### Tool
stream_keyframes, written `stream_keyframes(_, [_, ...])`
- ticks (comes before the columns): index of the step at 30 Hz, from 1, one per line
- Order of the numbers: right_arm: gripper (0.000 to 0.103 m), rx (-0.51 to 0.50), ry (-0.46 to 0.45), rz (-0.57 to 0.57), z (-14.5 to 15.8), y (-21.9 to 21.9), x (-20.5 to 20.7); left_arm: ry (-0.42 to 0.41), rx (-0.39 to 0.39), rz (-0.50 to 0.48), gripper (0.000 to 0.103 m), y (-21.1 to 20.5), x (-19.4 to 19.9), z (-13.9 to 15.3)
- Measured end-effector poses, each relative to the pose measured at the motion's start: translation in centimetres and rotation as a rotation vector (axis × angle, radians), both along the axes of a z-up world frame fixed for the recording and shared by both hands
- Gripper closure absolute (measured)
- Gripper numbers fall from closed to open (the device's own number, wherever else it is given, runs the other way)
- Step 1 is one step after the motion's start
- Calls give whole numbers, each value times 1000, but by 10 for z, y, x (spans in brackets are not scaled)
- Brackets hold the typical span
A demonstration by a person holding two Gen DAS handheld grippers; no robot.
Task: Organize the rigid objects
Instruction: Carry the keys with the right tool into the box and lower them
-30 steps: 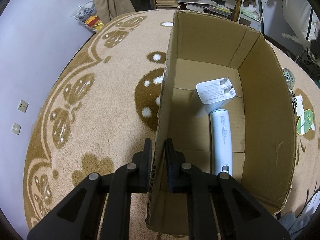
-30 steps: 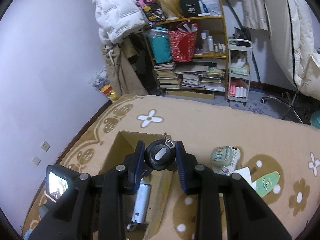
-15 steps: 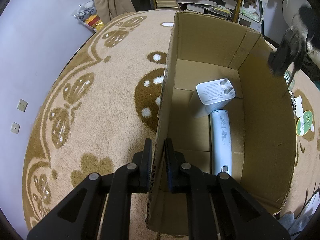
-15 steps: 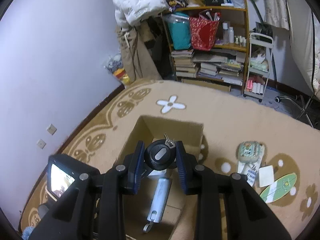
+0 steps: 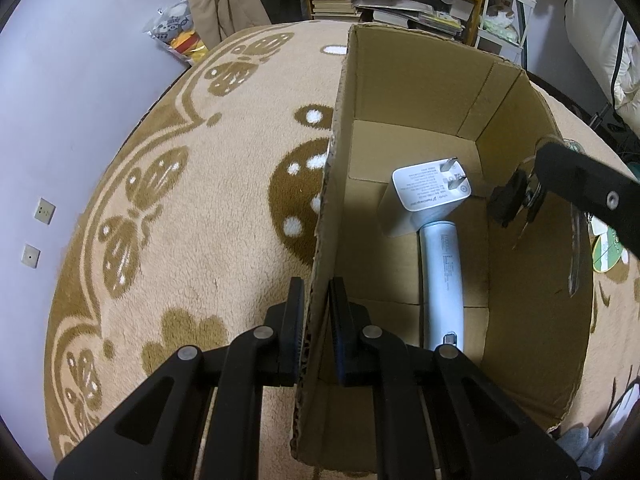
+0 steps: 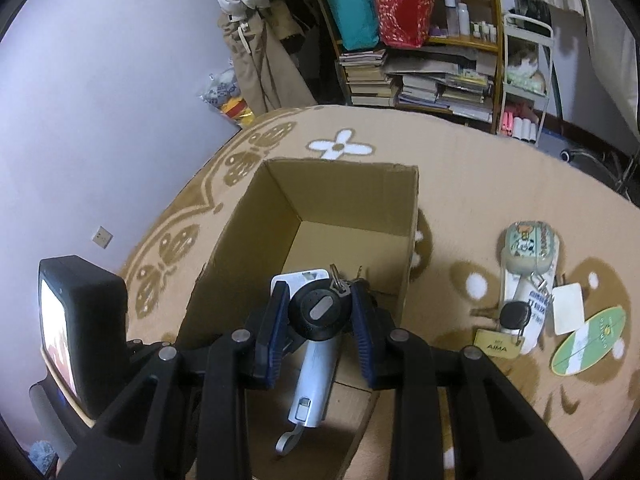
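The black round lock with keys [image 6: 316, 314] was clamped between the blue pads of the right gripper [image 6: 318, 320], near the centre of the right wrist view, with its metal keys projecting at its upper right. In the left wrist view the same lock [image 5: 507, 199] appeared at the right edge of the frame, inside the cardboard box [image 5: 400, 80] and near its right wall, clear of the box floor.

On the box floor lay a white plug adapter [image 5: 428, 190] with its prongs pointing toward the upper right of the frame, and a pale blue cylindrical device [image 5: 442, 280] lying lengthwise below it, its upper end touching the adapter. In the right wrist view the cylinder [image 6: 316, 380] lay directly beneath the held lock.

The left gripper [image 5: 314, 328] was clenched on the box's left wall, one finger outside and one inside, at the lower centre of its frame.

The box stood on a beige rug [image 5: 200, 200] with a brown butterfly and flower pattern. To the right of the box in the right wrist view, on the rug, lay a patterned oval case [image 6: 530, 248], a black key fob [image 6: 515, 314] with a yellow tag [image 6: 496, 346], a white card [image 6: 568, 308] and a green oval item [image 6: 588, 340]. A bookshelf [image 6: 420, 76] with stacked books occupied the upper centre.
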State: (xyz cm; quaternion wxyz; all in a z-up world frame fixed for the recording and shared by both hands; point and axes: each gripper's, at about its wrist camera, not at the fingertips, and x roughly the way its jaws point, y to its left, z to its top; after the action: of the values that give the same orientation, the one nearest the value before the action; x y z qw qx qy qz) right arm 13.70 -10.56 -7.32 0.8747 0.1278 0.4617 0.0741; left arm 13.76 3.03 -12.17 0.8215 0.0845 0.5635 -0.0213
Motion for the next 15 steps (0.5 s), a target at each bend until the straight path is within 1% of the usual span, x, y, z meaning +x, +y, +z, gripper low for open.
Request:
stream_keyframes(7, [70,-17,11,5,-6,-1,-2,0,1,-2,92,-1,0,1])
stream_keyframes(12, [70,-24,-16,5,2,-2,-4,-6,11,-5,91,-2,0,1])
stream_keyframes(15, [70,-57,-28,15,10,-2,-5,-5,10,-3,91,-2,-1,1])
